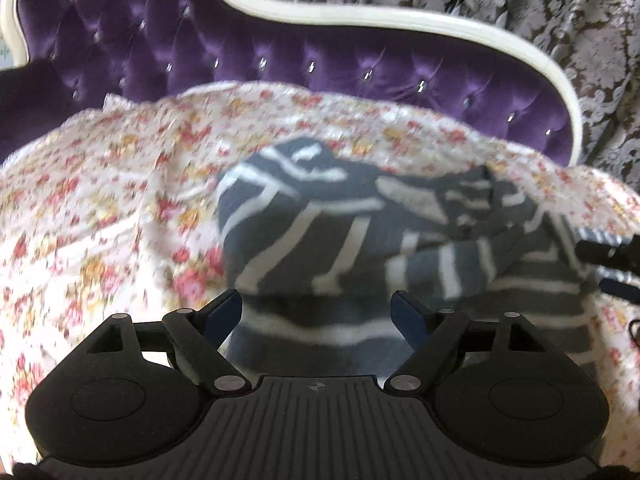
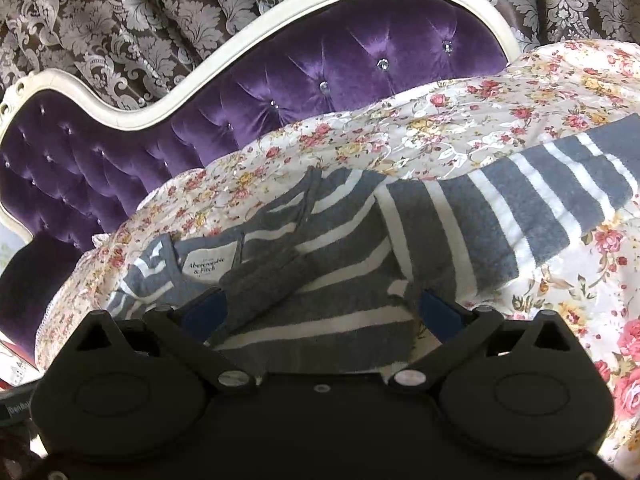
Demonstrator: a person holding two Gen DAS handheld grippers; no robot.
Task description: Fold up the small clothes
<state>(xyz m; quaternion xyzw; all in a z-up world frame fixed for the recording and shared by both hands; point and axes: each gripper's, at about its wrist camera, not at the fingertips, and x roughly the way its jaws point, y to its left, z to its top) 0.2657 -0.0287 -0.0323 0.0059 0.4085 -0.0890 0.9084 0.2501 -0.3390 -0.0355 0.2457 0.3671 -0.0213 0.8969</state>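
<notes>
Striped sweater (image 1: 360, 240) under spread left claw (image 1: 318, 308), on floral bedspread (image 1: 100, 200)

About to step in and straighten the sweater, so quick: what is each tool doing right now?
Left tool: open, over the striped sweater, gripping nothing.
Right tool: open, straddling the sweater near its neck label, pads not pressing.

1. A blurred grey-and-white striped sweater (image 1: 340, 236) lies bunched on a floral bedspread (image 1: 120, 208).
2. The left gripper (image 1: 318, 306) hangs over the sweater's near edge, jaws apart, nothing visibly pinched.
3. A purple tufted headboard (image 1: 280, 56) stands beyond, patterned curtain (image 1: 520, 0) behind it.
</notes>
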